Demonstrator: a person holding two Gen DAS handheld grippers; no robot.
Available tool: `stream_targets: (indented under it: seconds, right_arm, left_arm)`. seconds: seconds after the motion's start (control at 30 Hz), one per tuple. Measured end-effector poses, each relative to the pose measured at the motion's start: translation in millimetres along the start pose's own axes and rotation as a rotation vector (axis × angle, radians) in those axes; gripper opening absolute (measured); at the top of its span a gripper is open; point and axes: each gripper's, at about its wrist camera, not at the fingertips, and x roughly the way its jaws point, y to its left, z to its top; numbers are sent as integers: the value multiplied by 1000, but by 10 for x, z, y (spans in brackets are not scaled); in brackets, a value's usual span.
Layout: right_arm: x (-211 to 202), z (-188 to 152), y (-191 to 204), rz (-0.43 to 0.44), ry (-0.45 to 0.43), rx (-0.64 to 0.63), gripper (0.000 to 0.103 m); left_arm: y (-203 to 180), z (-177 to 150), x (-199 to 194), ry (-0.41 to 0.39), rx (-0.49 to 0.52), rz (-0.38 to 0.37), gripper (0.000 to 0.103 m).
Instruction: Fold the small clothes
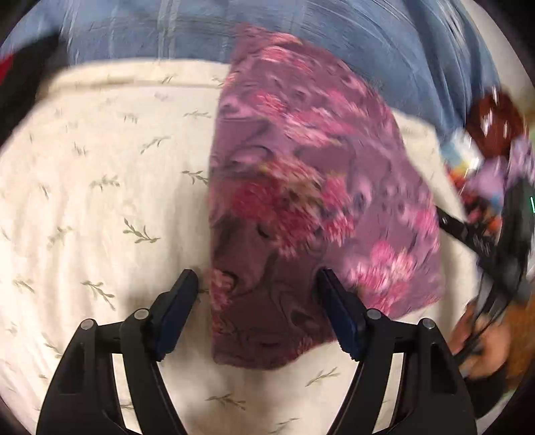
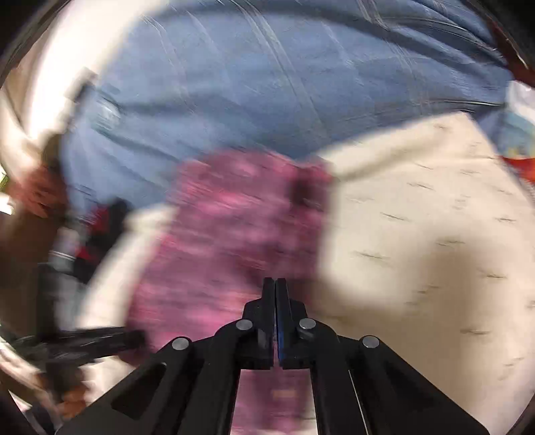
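A small purple garment with pink flowers lies on the cream leaf-print sheet. My left gripper is open, its fingers standing either side of the garment's near left edge. In the right wrist view the garment is blurred by motion. My right gripper has its fingers pressed together over the garment's near edge; I cannot tell whether cloth is pinched between them. The right gripper also shows at the right edge of the left wrist view.
The person's blue shirt fills the far side, also in the right wrist view. Colourful clothes lie at the far right. The cream sheet spreads right of the garment.
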Motion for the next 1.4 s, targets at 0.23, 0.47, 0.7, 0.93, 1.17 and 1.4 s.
stream_targets:
  seconds: [0.23, 0.47, 0.7, 0.93, 1.17, 1.4]
  right_arm:
    - [-77, -16, -491, 203, -31, 305, 64]
    - [428, 185, -339, 285, 31, 319, 68]
    - [621, 274, -12, 307, 26, 99, 53]
    - [424, 240, 132, 198, -38, 82, 27]
    - [-172, 9, 593, 352, -60, 71, 26]
    - [-305, -866, 930, 427, 11, 71, 26]
  left_arm:
    - [255, 361, -364, -91, -57, -127, 74]
    - [460, 852, 341, 85, -210, -285, 77]
    - [199, 812, 359, 1, -170, -287, 62]
    - [31, 760, 71, -83, -120, -211, 29]
    - [448, 104, -763, -126, -185, -281, 29]
    - [896, -893, -823, -70, -206, -156, 36]
